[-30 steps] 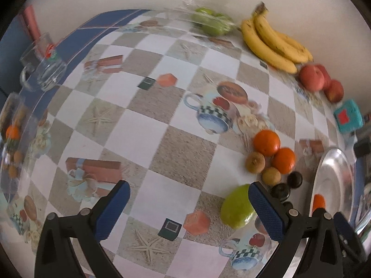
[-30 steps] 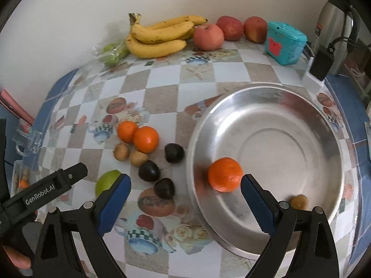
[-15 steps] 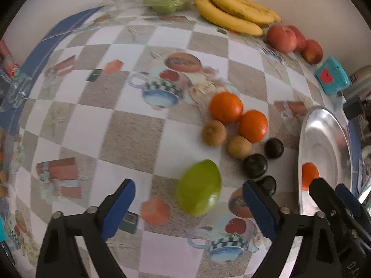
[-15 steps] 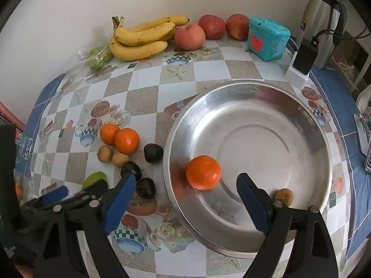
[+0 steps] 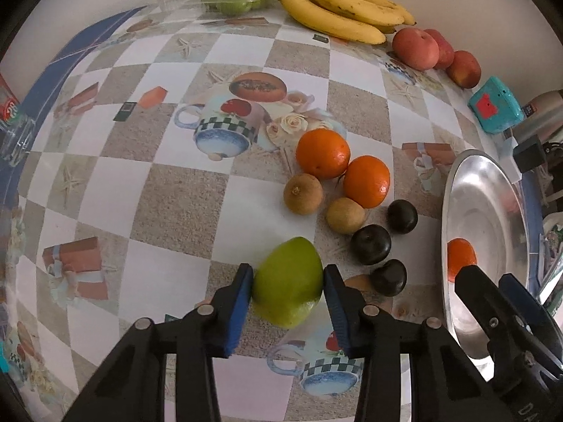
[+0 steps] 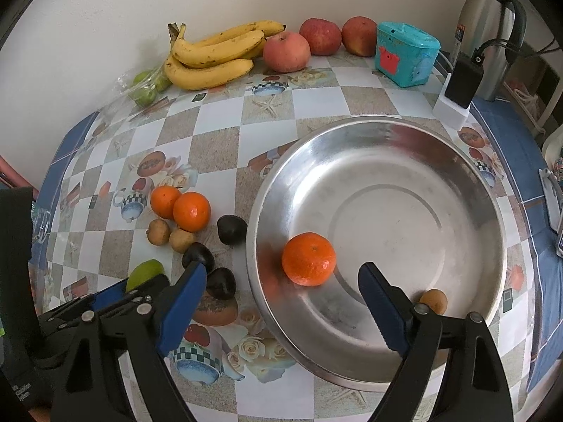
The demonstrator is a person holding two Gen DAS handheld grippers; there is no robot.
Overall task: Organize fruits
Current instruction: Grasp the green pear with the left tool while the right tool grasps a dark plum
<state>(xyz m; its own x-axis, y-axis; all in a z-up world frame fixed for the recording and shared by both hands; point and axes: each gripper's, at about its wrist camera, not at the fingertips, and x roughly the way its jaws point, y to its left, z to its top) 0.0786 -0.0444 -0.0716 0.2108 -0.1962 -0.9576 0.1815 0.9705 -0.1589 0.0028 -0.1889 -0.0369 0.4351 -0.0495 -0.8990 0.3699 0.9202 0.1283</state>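
On the checked tablecloth (image 5: 176, 207), beside the dark plums (image 5: 371, 249), my left gripper (image 5: 288, 290) has just been closing and now pinches the green mango (image 5: 288, 286). Its rounded skin could slip out as I lift toward the steel bowl (image 6: 457, 161). My right gripper (image 6: 278, 302) hangs wide over the bowl.

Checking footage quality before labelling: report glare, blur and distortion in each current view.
Left wrist view: sharp, strong fisheye bulging the checkered tablecloth; the shiny steel bowl reflects bright light. Right wrist view: sharp, soft daylight; the bowl mirrors the orange tangerine as an orange smear on its wall; edges curve.
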